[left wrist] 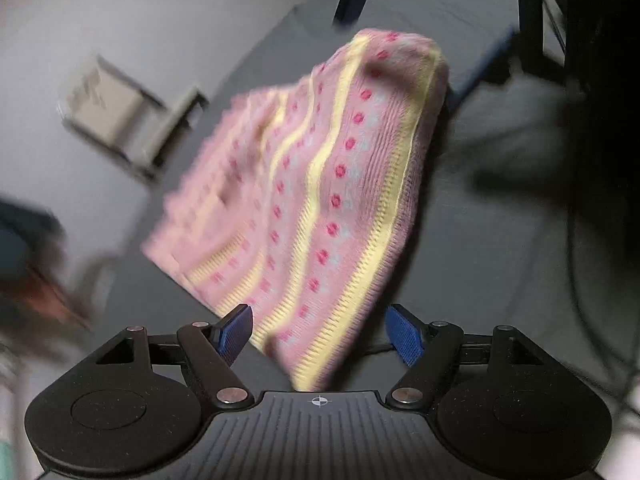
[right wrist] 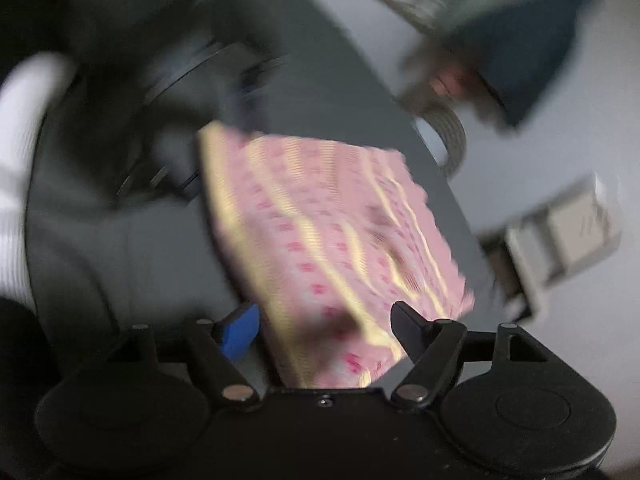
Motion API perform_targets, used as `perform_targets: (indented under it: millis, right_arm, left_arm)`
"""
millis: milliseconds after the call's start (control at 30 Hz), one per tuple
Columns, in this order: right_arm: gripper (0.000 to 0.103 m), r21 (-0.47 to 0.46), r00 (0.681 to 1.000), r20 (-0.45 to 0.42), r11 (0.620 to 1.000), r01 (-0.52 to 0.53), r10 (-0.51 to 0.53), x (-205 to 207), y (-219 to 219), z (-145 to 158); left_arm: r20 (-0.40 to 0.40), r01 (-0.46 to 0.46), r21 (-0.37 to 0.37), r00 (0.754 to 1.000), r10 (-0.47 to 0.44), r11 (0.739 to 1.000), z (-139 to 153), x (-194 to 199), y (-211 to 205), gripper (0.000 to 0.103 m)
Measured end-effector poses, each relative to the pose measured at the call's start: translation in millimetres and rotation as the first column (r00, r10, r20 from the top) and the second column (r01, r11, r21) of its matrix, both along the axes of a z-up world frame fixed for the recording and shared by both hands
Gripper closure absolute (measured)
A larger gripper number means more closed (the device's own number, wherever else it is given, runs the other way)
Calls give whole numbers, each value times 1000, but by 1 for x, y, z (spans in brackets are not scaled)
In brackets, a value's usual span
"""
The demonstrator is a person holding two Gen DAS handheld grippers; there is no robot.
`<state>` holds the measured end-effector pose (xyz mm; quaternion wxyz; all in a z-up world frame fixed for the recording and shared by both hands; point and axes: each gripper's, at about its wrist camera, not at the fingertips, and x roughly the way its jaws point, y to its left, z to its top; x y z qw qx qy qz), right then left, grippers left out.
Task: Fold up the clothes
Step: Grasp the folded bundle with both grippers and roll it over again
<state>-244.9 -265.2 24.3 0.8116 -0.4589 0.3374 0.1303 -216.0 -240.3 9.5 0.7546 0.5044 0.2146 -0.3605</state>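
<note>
Beneath me spreads a dark grey surface (left wrist: 460,240), covered in cloth that wrinkles near its edge. Beyond it I see a pale grey floor (left wrist: 132,20), where a beige cardboard box (left wrist: 108,108) sits. Dark furniture legs (left wrist: 532,16) stand behind. The light is dim.
</note>
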Motion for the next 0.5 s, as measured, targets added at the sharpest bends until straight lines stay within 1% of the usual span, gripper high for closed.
perform_targets:
  millis: [33,67,133,267,333,400,500]
  right_arm:
    - [26,-70,999,10,997,-35,36,-3,11,-11]
    - [26,-130,998,18,990,-59,62,-4,20,-22]
    - [26,-216,995,34,973,-81,90,1,31,-39]
    - [27,-298,992,0,947,-122,128,15,44,-69]
    - [27,-308,989,22,943,-131,144,17,44,-72]
    - [49,-292,993,42,952,-89,106,24,39,-66]
    - [49,-182,997,64,983,-26,39,35,28,-46]
  left_arm:
    - [48,21,12,999,-22,1000,-1,-6,-2,29]
    - [77,43,26,996,-44,999,-2,-10,-3,29]
    - [97,77,55,992,-82,995,-6,-15,-8,29]
    - [124,128,93,982,-140,987,-11,-22,-18,29]
    - [136,144,99,978,-156,985,-12,-23,-22,29]
    - [148,153,93,975,-166,984,-10,-22,-28,29]
    - [175,176,92,966,-190,980,-9,-21,-37,29]
